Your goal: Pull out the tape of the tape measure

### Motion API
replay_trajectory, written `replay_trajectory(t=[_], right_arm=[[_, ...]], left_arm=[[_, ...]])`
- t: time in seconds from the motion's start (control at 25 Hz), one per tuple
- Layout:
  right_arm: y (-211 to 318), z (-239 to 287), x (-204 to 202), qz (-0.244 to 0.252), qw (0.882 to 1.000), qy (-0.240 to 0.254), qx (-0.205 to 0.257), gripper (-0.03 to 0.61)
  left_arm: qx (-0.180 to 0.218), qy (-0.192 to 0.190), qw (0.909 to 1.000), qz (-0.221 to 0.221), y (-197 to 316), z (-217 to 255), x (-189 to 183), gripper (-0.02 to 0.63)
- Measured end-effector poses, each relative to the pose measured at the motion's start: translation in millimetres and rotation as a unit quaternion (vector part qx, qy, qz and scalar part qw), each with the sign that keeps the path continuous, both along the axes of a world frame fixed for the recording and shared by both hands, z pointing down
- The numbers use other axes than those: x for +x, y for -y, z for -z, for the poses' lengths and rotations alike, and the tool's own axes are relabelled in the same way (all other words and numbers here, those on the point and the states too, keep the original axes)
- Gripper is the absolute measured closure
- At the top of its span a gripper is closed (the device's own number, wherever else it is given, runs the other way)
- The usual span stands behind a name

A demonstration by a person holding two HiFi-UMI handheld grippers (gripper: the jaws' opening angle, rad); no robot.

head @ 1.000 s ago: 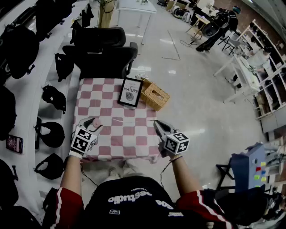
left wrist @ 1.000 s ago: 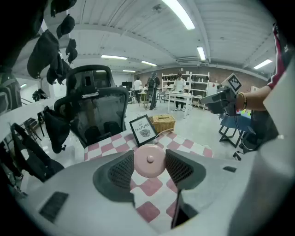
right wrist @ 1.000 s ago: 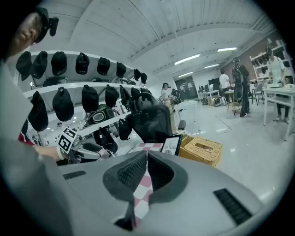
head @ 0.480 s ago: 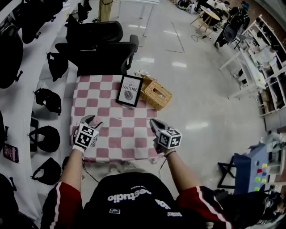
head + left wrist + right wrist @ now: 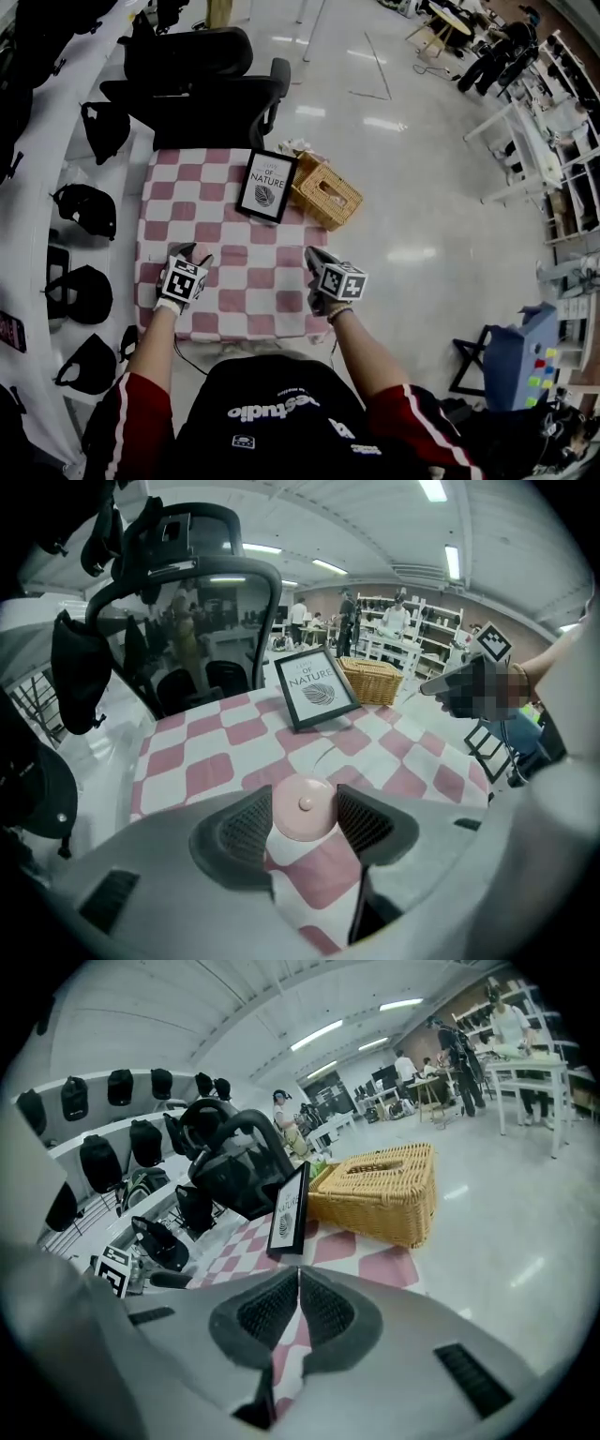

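Note:
A round pink tape measure sits on the pink-and-white checked table, clamped between the pads of my left gripper. In the head view that left gripper is near the table's left front. My right gripper hovers at the right front edge, pointing left toward it, jaws pressed together. I cannot make out anything between its pads. A thin pale curved line lies on the cloth just beyond the tape measure; I cannot tell whether it is tape.
A framed "Nature" print leans at the back of the table beside a wicker box. A black office chair stands behind the table. Dark bags and helmets line a white shelf on the left.
The two grippers have come closer together over the table; the right one has shifted left toward the left one. The left gripper still holds the tape measure.

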State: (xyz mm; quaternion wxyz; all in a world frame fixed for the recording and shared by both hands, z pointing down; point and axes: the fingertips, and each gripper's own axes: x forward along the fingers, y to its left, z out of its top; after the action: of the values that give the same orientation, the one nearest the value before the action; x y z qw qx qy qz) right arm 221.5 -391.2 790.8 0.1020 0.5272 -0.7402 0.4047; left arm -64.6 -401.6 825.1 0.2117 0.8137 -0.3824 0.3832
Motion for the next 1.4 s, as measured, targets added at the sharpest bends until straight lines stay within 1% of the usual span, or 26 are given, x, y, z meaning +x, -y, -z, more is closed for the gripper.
replay_trajectory(t=[0.24, 0.44, 0.68, 0.8, 0.92, 1.04, 1.08, 1.16, 1.4], right_arm=[[6, -32, 2, -0.026, 0.999, 0.029, -0.031, 0.568], [6, -54, 4, -0.037, 0.997, 0.034, -0.057, 0.568], [2, -71, 2, -0.042, 0.996, 0.038, -0.069, 0.568], [0, -73, 4, -0.042, 0.997, 0.031, -0.062, 0.568], [-1, -71, 6, -0.033, 0.998, 0.008, -0.046, 0.563], [-4, -70, 9, -0.023, 0.999, -0.009, -0.040, 0.549], [-5, -68, 9, -0.021, 0.999, -0.012, -0.037, 0.545], [-7, -67, 11, -0.020, 0.999, -0.015, -0.034, 0.512], [-20, -66, 15, -0.023, 0.999, -0.019, -0.035, 0.511]], left_arm=[[-0.029, -0.004, 0.9994, 0.020, 4, -30, 6, 0.396], [-0.048, 0.002, 0.9984, 0.029, 6, -53, 12, 0.396], [-0.055, 0.002, 0.9975, 0.044, 9, -70, 16, 0.396], [-0.056, 0.000, 0.9975, 0.044, 10, -73, 19, 0.396], [-0.056, -0.001, 0.9978, 0.035, 10, -76, 22, 0.396], [-0.060, -0.011, 0.9977, 0.029, 8, -77, 24, 0.391], [-0.060, -0.015, 0.9976, 0.029, 8, -77, 25, 0.390], [-0.056, -0.018, 0.9978, 0.031, 9, -75, 24, 0.388], [-0.043, -0.026, 0.9979, 0.040, 6, -65, 20, 0.388]])
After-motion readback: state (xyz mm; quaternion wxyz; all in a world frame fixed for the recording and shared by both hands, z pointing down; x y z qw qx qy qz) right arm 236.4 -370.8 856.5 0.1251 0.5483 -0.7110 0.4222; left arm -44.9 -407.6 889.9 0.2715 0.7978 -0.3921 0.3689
